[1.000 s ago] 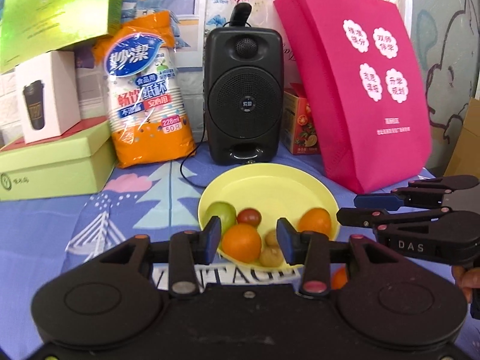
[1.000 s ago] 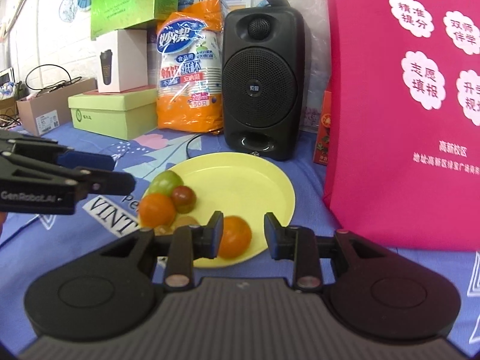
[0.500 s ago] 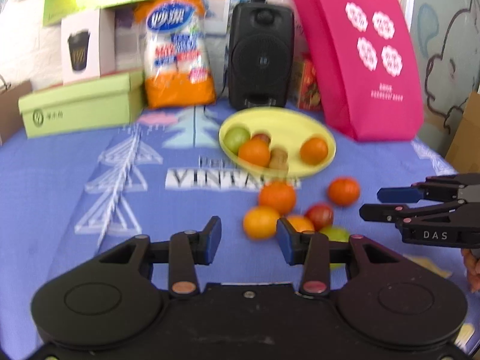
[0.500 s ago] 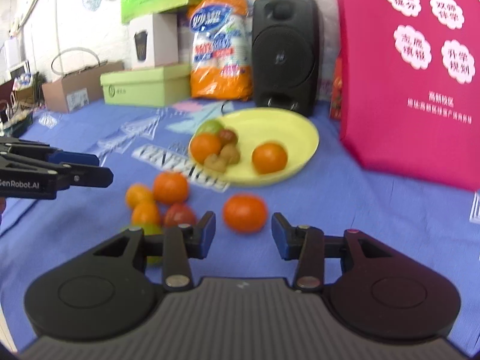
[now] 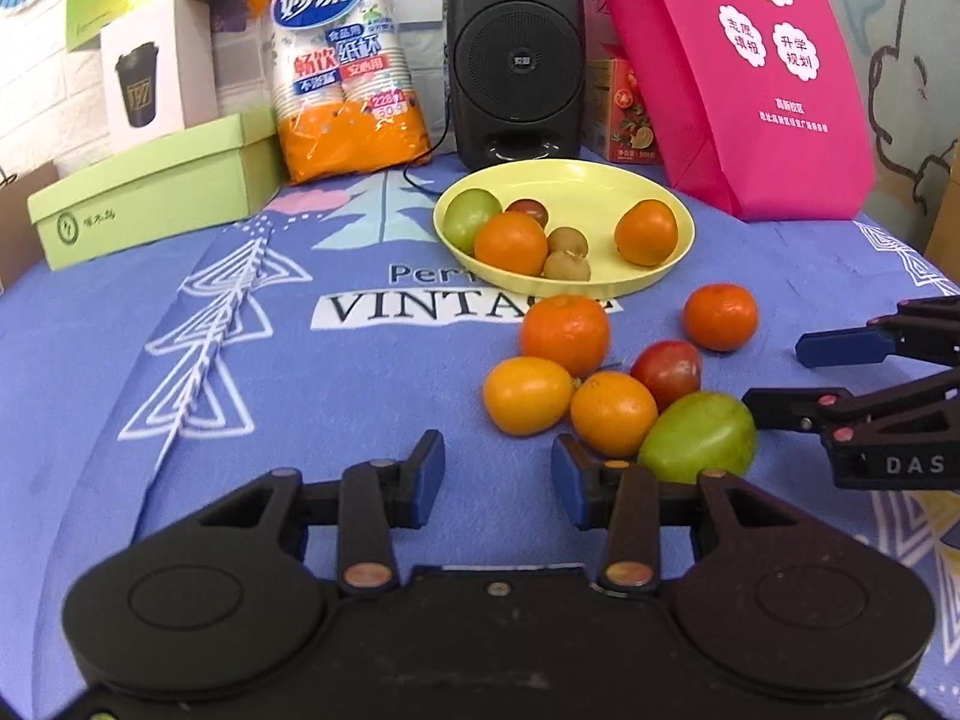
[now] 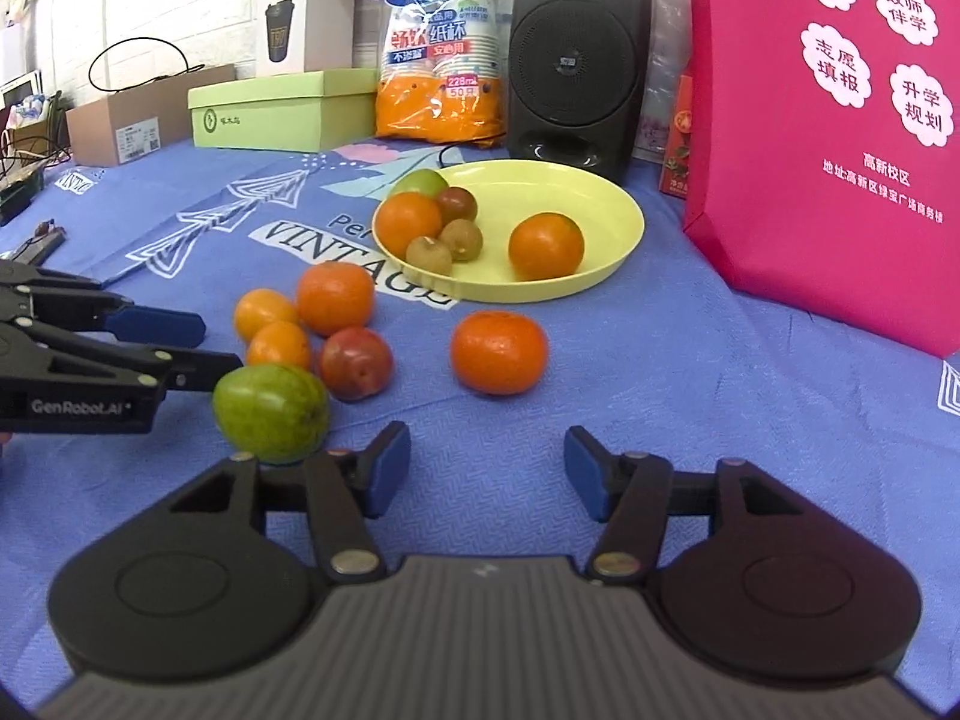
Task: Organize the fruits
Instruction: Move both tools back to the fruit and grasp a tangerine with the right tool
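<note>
A yellow plate (image 5: 660, 264) (image 6: 624, 240) holds a green fruit, two oranges, a dark red fruit and two kiwis. On the blue cloth in front of it lie several loose fruits: a green one (image 5: 699, 438) (image 6: 270, 411), a red one (image 5: 666, 372), oranges (image 5: 564, 333), and one orange apart (image 6: 499, 351). My left gripper (image 5: 498, 480) (image 6: 210, 345) stands open and empty, just left of the green fruit. The jaws of my right gripper (image 6: 487, 474) (image 5: 780, 375) are opening with only cloth between them, short of the lone orange.
Along the back stand a black speaker (image 5: 516, 54), an orange pack of paper cups (image 5: 342, 66), a green box (image 5: 156, 198) with a white box on it, and a pink bag (image 5: 756, 72). A brown carton (image 6: 144, 114) sits far left.
Both grippers have pulled back from the plate and sunk toward the cloth, bringing the loose fruits into view. The right jaws have spread wider. The left jaws keep the same gap.
</note>
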Tool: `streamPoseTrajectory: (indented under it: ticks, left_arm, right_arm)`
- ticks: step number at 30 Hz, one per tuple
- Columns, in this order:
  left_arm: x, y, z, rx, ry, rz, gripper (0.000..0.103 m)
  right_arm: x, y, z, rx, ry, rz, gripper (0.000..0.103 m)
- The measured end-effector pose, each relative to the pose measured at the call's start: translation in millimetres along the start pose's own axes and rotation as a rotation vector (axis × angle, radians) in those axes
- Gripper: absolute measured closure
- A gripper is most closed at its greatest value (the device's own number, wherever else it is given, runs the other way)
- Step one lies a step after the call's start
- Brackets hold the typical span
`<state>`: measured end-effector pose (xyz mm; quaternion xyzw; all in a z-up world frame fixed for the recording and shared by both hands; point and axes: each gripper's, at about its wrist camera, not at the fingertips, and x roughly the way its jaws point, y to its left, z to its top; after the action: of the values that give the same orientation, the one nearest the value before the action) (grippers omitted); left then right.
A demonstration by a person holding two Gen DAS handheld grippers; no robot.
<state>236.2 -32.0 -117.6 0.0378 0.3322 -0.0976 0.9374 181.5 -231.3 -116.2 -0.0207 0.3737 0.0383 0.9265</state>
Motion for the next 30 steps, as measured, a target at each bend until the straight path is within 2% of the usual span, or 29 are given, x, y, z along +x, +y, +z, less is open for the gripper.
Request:
streamPoseTrajectory:
  ticks: [5, 14, 17, 23, 26, 28, 30]
  left_arm:
    - [15.5, 6.6, 11.3, -0.024, 0.002, -0.043, 0.062]
    - [30.5, 12.3, 18.9, -0.043, -0.005, -0.076, 0.063]
    - [29.8, 15.2, 16.9, -0.06, -0.016, -0.062, 0.072]
    - [27.7, 18.2, 13.3, -0.068, -0.025, -0.067, 0.072]
    - [28.0, 16.9, 12.7, -0.064, -0.028, -0.062, 0.072]
    - [27.8, 16.6, 12.0, -0.064, -0.029, -0.063, 0.072]
    - [27.1, 16.5, 11.5, -0.068, -0.029, -0.065, 0.072]
  right_arm:
    - [4.5, -2.5, 3.2, 0.002, 0.002, 0.01, 0.045]
    - [21.7, -4.6, 15.2, -0.013, 0.015, 0.027, 0.044]
    - [29.1, -5.0, 20.4, -0.017, 0.019, 0.031, 0.044]
    - [42.4, -6.5, 28.2, -0.01, 0.017, 0.036, 0.043]
    - [45.3, -7.7, 29.3, 0.0, 0.011, 0.033, 0.05]
    - [45.2, -8.1, 29.5, 0.003, 0.006, 0.026, 0.062]
    - [44.5, -7.9, 29.0, 0.002, 0.002, 0.021, 0.062]
